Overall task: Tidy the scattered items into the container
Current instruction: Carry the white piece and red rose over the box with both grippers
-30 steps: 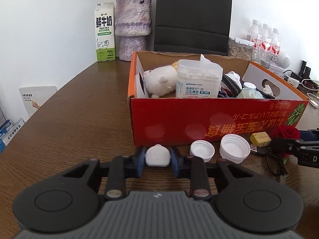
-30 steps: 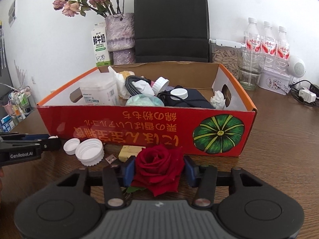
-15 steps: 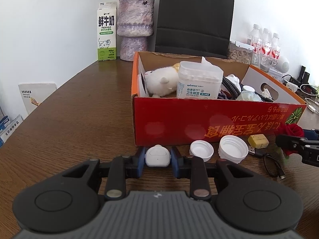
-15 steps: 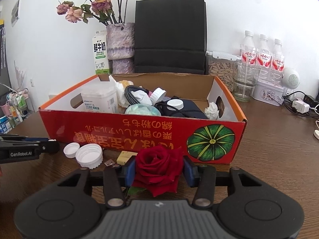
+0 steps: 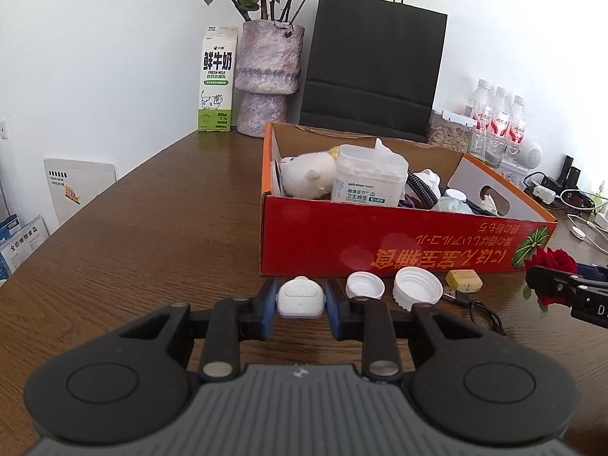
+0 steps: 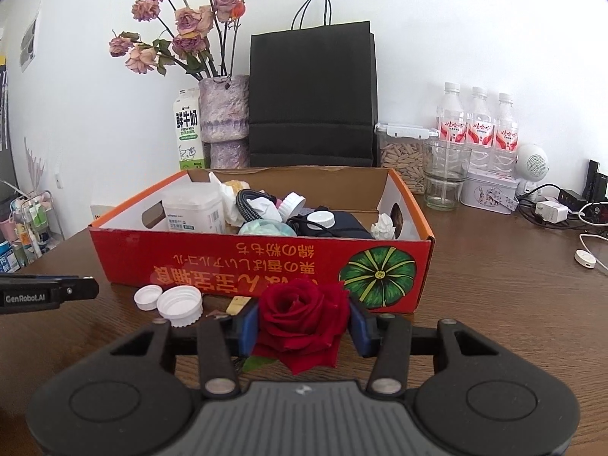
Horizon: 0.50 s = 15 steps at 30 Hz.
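Observation:
A red cardboard box point(image 5: 399, 243) point(image 6: 212, 262) stands on the wooden table, holding a plush toy, a cotton-swab tub and several other items. My left gripper point(image 5: 300, 300) is shut on a small white earbud case point(image 5: 301, 297) and holds it above the table in front of the box's left corner. My right gripper point(image 6: 302, 323) is shut on a red rose point(image 6: 302, 317), also seen in the left wrist view point(image 5: 551, 266), in front of the box's right end. Two white caps point(image 5: 418, 289) point(image 6: 178, 304), a yellow block point(image 5: 463, 279) and a black cable point(image 5: 482, 309) lie before the box.
A milk carton point(image 5: 216, 79), a flower vase point(image 5: 268, 76) and a black paper bag point(image 5: 372, 64) stand behind the box. Water bottles point(image 6: 477, 125), a glass point(image 6: 444, 174), a seed container point(image 6: 402, 159), a tin and chargers with cables point(image 6: 551, 209) crowd the right side.
Both grippers have risen and drawn back from the box, each still holding its item; the box looks lower and farther in both views.

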Each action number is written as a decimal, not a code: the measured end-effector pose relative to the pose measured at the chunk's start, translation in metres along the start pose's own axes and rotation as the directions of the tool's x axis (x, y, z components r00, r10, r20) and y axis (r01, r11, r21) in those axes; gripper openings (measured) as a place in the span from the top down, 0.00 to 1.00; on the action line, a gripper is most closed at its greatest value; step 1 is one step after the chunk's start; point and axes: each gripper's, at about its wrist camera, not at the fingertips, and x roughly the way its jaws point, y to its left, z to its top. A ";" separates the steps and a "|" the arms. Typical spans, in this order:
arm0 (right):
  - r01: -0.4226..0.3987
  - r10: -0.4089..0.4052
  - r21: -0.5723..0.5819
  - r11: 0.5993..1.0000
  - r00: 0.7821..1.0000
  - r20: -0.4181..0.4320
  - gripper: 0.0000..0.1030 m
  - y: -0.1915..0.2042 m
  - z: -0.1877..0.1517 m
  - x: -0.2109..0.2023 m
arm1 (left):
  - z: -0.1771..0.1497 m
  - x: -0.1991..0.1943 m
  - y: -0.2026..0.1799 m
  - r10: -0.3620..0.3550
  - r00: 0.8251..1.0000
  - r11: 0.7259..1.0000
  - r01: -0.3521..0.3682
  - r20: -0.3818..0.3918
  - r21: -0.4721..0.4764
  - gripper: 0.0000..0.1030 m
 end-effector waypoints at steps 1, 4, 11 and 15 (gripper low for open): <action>-0.004 0.004 0.003 1.000 1.000 0.004 0.55 0.000 0.001 -0.002 | 0.000 -0.002 -0.001 -0.004 1.000 1.000 0.004 0.007 -0.002 0.73; -0.012 0.012 0.003 1.000 1.000 0.019 0.55 0.001 0.003 -0.008 | 0.004 -0.010 -0.005 -0.012 0.999 1.000 0.012 0.032 -0.003 0.73; -0.059 0.057 0.014 0.998 0.994 0.088 0.55 -0.002 0.032 -0.021 | 0.031 -0.031 -0.022 -0.066 0.991 0.998 0.065 0.117 0.015 0.73; -0.054 0.055 -0.009 0.999 0.988 0.142 0.55 -0.001 0.057 -0.025 | 0.058 -0.038 -0.038 -0.109 0.978 0.994 0.104 0.177 0.039 0.73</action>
